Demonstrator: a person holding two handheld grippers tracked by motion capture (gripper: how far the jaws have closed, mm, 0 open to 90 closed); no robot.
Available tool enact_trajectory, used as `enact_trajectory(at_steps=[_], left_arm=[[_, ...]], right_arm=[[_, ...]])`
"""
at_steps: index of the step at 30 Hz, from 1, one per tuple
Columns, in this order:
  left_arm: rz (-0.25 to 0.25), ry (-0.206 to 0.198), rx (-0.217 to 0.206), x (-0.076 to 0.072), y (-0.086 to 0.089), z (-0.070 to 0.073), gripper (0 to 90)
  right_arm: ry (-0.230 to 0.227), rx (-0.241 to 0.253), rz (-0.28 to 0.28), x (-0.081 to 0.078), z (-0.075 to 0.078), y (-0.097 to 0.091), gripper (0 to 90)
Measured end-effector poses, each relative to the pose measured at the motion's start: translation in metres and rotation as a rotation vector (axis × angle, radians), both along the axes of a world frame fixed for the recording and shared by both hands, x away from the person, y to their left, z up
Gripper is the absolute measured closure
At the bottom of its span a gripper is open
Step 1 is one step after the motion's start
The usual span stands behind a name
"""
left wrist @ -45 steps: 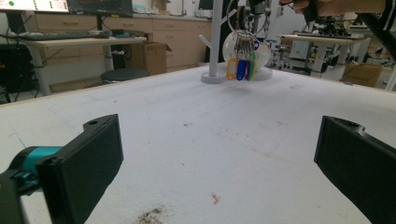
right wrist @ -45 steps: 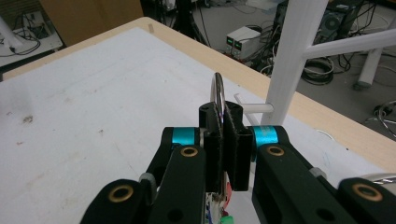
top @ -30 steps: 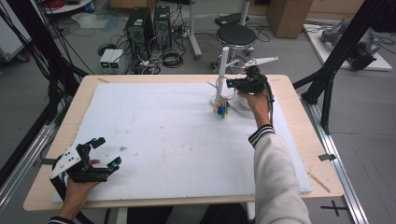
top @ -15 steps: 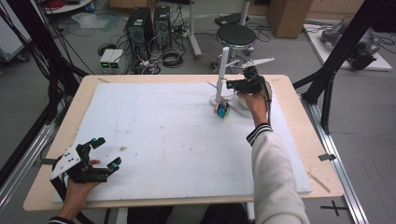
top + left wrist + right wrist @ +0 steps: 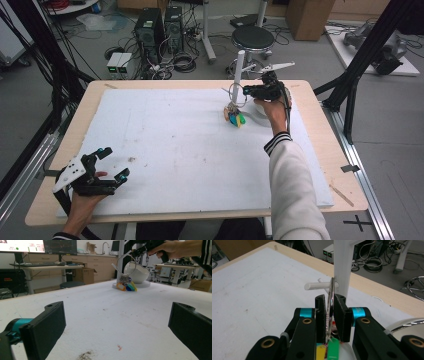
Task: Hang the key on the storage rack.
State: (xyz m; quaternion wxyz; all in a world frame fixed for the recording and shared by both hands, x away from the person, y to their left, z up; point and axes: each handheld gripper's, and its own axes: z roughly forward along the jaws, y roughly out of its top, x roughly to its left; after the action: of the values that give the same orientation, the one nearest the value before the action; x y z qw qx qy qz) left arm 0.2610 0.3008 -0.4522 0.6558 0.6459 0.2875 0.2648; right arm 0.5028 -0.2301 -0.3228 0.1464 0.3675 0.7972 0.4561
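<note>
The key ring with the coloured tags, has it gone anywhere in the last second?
Barely: the right gripper, shut on the key ring, has edged it a touch toward the white stand's peg. The left gripper stayed open at the table's near corner.

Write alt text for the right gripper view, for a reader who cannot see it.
The right gripper has its two black jaws shut on a metal key ring, whose top sits at a white peg jutting from an upright white post. Green and yellow key tags hang below, over the white-covered table.
</note>
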Motion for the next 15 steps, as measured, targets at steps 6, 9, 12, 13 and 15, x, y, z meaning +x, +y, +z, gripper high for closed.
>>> enact_trajectory(at_steps=[6,9,12,13,15], left_arm=[[0.002,0.001,0.000,0.000,0.000,0.000,1.7],[0.004,0.002,-0.003,0.000,0.000,0.000,1.7],[0.005,0.000,-0.002,0.000,0.000,0.000,1.7],[0.007,0.000,-0.006,0.000,0.000,0.000,1.7],[0.010,0.002,-0.009,0.000,0.000,0.000,1.7]], right_arm=[[-0.011,-0.004,-0.002,-0.005,0.004,-0.002,76.1],[-0.032,-0.011,-0.015,-0.010,0.007,-0.003,59.6],[-0.039,-0.010,-0.050,-0.016,0.010,-0.004,37.5],[-0.045,-0.003,-0.048,-0.021,0.011,-0.006,28.1],[-0.055,-0.012,-0.041,-0.027,0.012,-0.006,8.0]])
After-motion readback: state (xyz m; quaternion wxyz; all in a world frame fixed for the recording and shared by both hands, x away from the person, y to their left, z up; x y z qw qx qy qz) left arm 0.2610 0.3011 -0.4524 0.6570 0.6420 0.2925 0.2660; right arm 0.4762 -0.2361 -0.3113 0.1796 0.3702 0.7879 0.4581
